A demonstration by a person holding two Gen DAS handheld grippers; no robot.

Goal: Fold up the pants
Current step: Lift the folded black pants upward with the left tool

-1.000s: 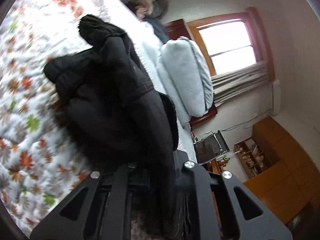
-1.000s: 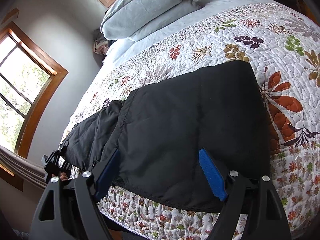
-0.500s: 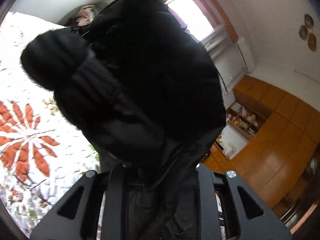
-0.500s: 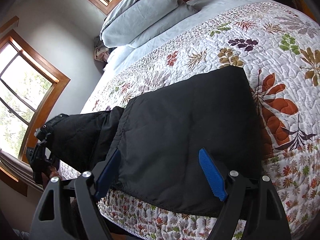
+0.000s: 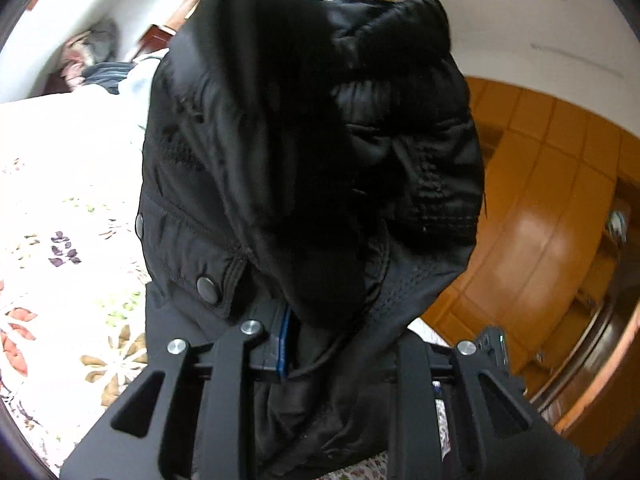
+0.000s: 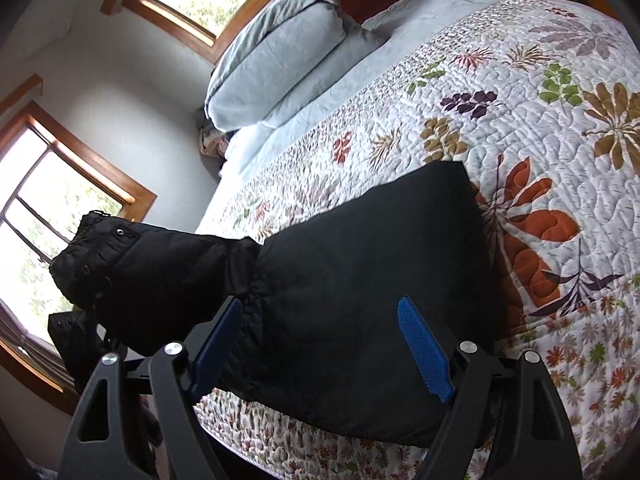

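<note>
Your left gripper (image 5: 320,344), jaws just easing apart, pinches the lifted end of the pants (image 6: 360,300), and your right gripper (image 6: 320,344) stands wide open over them on the quilt (image 6: 540,120).

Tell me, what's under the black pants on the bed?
The black pants lie on the flowery quilt. The quilt shows all around them, but whatever is right beneath the pants is covered, so I can't see it.

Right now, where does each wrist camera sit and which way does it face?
Left wrist: on the left gripper, facing the bunched black pants lifted close up; its fingers, just easing open, hold cloth.
Right wrist: on the open right gripper, looking down across the pants on the quilt toward the pillows.
Shared: pants and quilt.
</note>
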